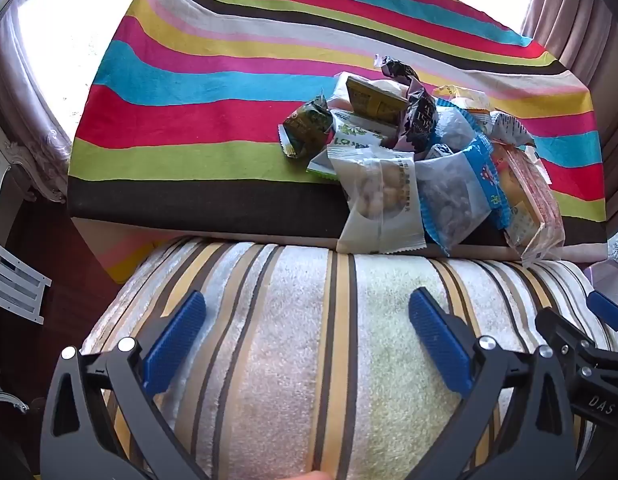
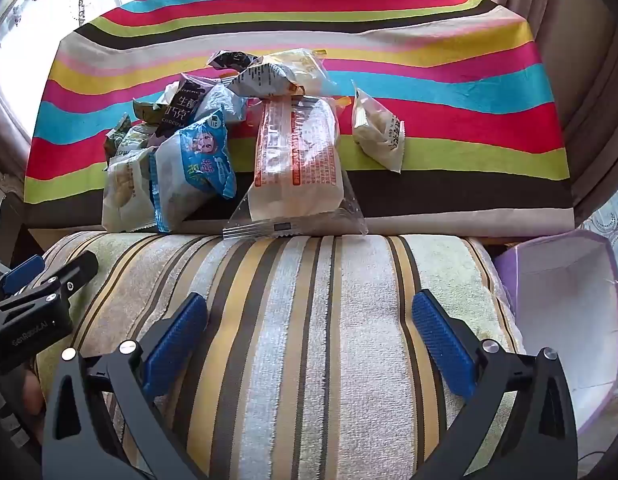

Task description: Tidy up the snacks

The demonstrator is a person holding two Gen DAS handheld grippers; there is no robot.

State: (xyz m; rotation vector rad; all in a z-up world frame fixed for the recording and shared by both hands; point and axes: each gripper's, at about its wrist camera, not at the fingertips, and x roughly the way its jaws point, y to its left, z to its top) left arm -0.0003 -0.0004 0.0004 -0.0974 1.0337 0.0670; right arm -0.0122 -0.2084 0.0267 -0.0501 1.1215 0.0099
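Observation:
A heap of snack packets (image 1: 421,152) lies on a table under a bright striped cloth (image 1: 213,80), near its front edge. In the right wrist view the heap (image 2: 197,148) holds a blue-trimmed packet (image 2: 197,168), a large clear packet with orange print (image 2: 297,160) and, apart to the right, a small white packet (image 2: 379,130). My left gripper (image 1: 307,320) hovers open and empty over a striped towel-covered cushion (image 1: 301,340), short of the heap. My right gripper (image 2: 309,320) also stands open and empty above that cushion (image 2: 309,300), in front of the orange-print packet.
A pale purple bin (image 2: 565,304) with a white inside stands at the cushion's right end, below the table edge. Curtains (image 2: 581,60) hang behind and beside the table. White furniture (image 1: 5,184) and dark floor lie to the left.

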